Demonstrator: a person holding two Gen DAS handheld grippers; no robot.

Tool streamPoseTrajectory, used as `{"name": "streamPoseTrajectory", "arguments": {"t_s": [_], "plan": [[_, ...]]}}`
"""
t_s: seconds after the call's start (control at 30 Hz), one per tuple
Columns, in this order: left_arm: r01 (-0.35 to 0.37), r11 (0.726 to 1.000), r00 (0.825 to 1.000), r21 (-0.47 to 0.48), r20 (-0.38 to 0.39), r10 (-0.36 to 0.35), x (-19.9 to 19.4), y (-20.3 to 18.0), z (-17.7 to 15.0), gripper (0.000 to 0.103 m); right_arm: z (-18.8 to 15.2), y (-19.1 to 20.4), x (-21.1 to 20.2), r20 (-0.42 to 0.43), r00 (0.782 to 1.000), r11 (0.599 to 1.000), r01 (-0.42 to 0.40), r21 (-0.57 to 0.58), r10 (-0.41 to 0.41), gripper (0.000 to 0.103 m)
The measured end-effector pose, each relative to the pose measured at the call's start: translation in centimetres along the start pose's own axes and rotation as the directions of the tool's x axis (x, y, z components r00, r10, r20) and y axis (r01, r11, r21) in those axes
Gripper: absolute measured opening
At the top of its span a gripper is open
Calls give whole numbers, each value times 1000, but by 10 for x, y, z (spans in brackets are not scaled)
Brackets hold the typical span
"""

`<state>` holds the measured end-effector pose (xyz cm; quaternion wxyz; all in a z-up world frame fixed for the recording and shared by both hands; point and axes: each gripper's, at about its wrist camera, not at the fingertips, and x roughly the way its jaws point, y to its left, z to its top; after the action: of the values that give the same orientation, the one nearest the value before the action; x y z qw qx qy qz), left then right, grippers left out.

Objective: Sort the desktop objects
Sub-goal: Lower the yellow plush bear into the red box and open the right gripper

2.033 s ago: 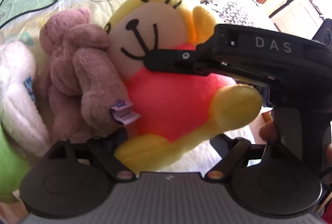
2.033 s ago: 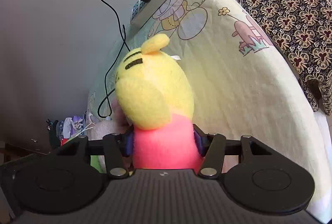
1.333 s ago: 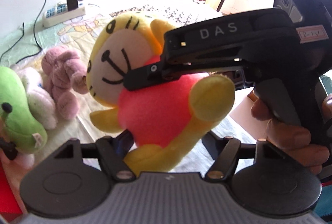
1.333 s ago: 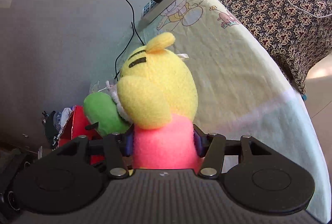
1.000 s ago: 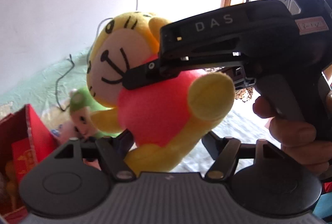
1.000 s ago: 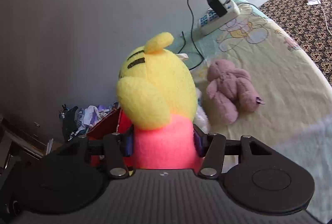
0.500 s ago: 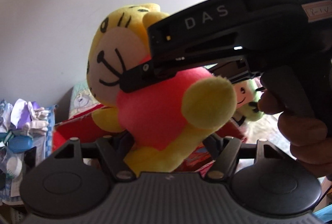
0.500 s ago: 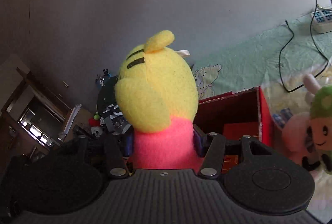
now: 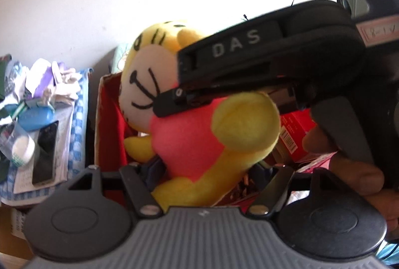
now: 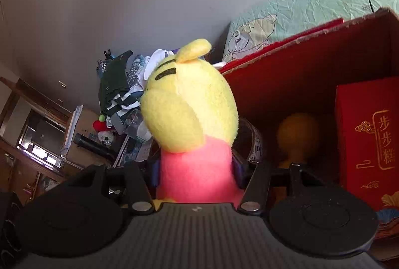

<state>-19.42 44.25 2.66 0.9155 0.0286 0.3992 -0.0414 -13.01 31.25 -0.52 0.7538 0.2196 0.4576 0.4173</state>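
Nearest in the right wrist view, the right gripper (image 10: pixel 197 176) has its fingers clamped on the pink body of a plush toy (image 10: pixel 192 117), whose yellow head rises just above them, seen from behind. The left wrist view shows the toy's face (image 9: pixel 147 84) instead, white with a drawn smile. There the left gripper (image 9: pixel 204 169) has the toy's lower body between its fingers, which are opening and no longer press on it. The right gripper crosses above, gripping the toy's middle, with a hand (image 9: pixel 349 169) on its handle. Just behind the fingers sits an open red box (image 10: pixel 286 74). Only the right view shows inside it: a red packet (image 10: pixel 366 141) and a yellow figure (image 10: pixel 296 136). Further back lies a pale green bedsheet (image 10: pixel 311 2).
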Motion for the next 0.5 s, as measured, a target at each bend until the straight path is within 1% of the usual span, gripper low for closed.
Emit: {"name": "streamPoseTrajectory", "arguments": {"t_s": [0.03, 0.07, 0.13, 0.17, 0.2, 0.27, 0.33, 0.37, 0.4, 0.43, 0.5], "plan": [[-1, 1000, 1000, -6, 2, 1, -6, -2, -2, 78, -1, 0, -1, -1, 1000, 1000, -3, 10, 3, 56], [14, 1000, 1000, -11, 4, -14, 3, 7, -2, 78, -1, 1, -1, -1, 1000, 1000, -5, 20, 5, 57], [32, 999, 1000, -35, 3, -31, 5, 14, -3, 79, -3, 3, 0, -12, 1000, 1000, 3, 24, -2, 58], [44, 998, 999, -45, -1, -44, 8, 22, -2, 80, 1, -5, 9, -29, 999, 1000, 15, 14, -15, 60], [53, 997, 999, -55, -4, -53, 9, 27, -2, 80, 0, -4, 9, -35, 999, 1000, 17, 6, -17, 60], [63, 996, 998, -59, -3, -63, 11, 32, -4, 80, 1, -17, 16, -61, 998, 1000, 19, 5, -18, 66], [60, 997, 998, -47, 10, -60, 10, 34, -8, 81, 0, -28, 19, -107, 994, 1000, 6, 24, -4, 70], [62, 997, 998, -44, 22, -61, 20, 45, -12, 80, 1, -31, 21, -124, 992, 999, -6, 47, 11, 70], [63, 997, 998, -40, 31, -62, 19, 47, -13, 80, 1, -32, 18, -129, 991, 998, -20, 58, 27, 70], [50, 998, 998, -35, 40, -49, 11, 49, -15, 80, 1, -34, 16, -128, 991, 998, -32, 62, 40, 70], [41, 999, 997, -19, 63, -40, 16, 52, -23, 80, 1, -34, 2, -114, 992, 998, -45, 52, 51, 71]]}}
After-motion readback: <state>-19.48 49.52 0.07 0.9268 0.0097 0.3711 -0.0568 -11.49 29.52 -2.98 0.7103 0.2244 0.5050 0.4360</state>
